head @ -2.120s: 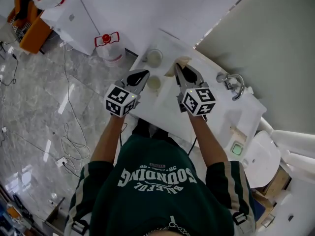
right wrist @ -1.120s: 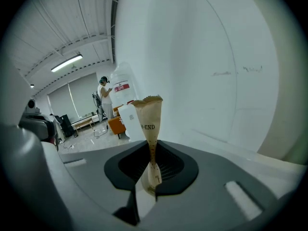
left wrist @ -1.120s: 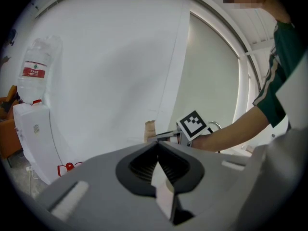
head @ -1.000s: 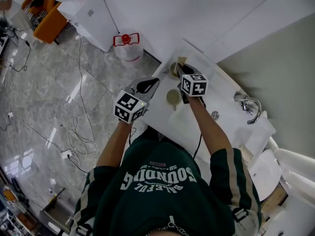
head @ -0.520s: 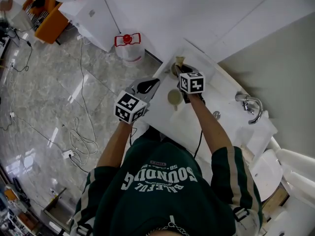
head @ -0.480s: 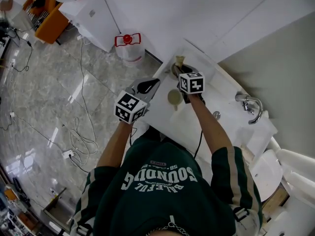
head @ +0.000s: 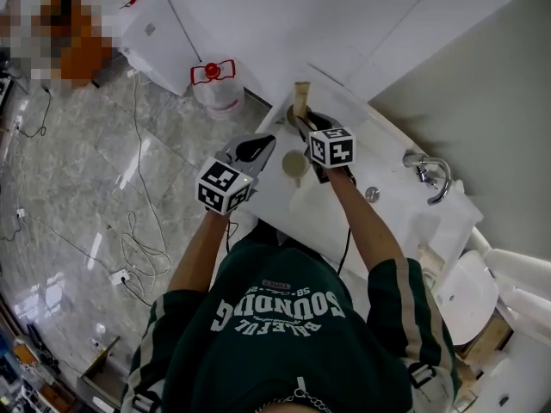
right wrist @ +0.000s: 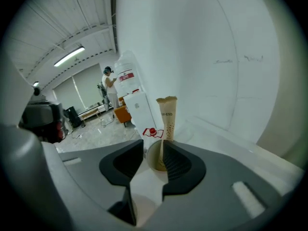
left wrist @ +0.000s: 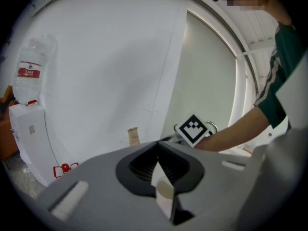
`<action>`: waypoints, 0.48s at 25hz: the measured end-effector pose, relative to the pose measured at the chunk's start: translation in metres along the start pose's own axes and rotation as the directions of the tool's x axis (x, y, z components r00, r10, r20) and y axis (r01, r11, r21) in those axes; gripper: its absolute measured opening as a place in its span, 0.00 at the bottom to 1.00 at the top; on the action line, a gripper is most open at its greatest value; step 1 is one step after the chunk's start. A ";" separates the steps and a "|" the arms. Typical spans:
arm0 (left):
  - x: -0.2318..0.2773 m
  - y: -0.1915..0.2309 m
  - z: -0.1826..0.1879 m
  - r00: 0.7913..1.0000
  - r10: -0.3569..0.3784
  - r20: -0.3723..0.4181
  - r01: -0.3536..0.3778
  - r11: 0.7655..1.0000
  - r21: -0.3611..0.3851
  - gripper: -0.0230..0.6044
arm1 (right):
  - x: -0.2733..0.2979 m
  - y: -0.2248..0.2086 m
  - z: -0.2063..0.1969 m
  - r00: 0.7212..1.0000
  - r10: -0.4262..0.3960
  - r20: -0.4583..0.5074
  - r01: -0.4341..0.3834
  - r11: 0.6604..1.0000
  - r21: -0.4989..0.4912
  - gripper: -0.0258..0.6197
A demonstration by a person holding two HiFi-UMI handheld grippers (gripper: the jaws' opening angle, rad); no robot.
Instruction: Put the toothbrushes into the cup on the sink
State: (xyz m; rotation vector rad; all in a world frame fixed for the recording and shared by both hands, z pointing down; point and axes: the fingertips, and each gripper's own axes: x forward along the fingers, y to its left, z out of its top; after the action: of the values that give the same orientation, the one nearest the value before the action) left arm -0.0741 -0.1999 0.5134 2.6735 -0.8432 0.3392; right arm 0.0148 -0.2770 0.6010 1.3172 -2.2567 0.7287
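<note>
Head view: right gripper [head: 306, 122] opening (empty)

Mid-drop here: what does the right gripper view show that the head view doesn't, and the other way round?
Only the right gripper view: the right gripper's jaws opening, pads off the wrapped toothbrush, which stands in the cup between them. Only the head view: the left gripper, a second cup and the faucet. Both: the upright toothbrush and the red-capped jug.
</note>
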 end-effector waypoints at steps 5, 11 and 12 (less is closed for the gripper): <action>0.014 -0.019 0.010 0.999 -0.032 0.013 0.032 0.999 0.016 0.12 | -0.040 -0.002 0.005 0.998 -0.005 0.067 0.014 0.992 -0.128 0.04; 0.039 -0.054 0.025 0.994 -0.102 0.024 0.101 0.994 0.050 0.12 | -0.098 -0.017 0.010 0.982 -0.050 0.184 0.059 0.997 -0.043 0.04; 0.044 -0.061 0.026 0.993 -0.117 0.021 0.116 0.992 0.056 0.12 | -0.107 -0.019 0.009 0.979 -0.057 0.198 0.064 0.998 -0.028 0.04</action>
State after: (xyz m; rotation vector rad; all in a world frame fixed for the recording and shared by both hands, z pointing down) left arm 0.0003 -0.1841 0.4897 2.7685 -0.6904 0.3061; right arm 0.0801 -0.2196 0.5347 1.4926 -2.3578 0.5575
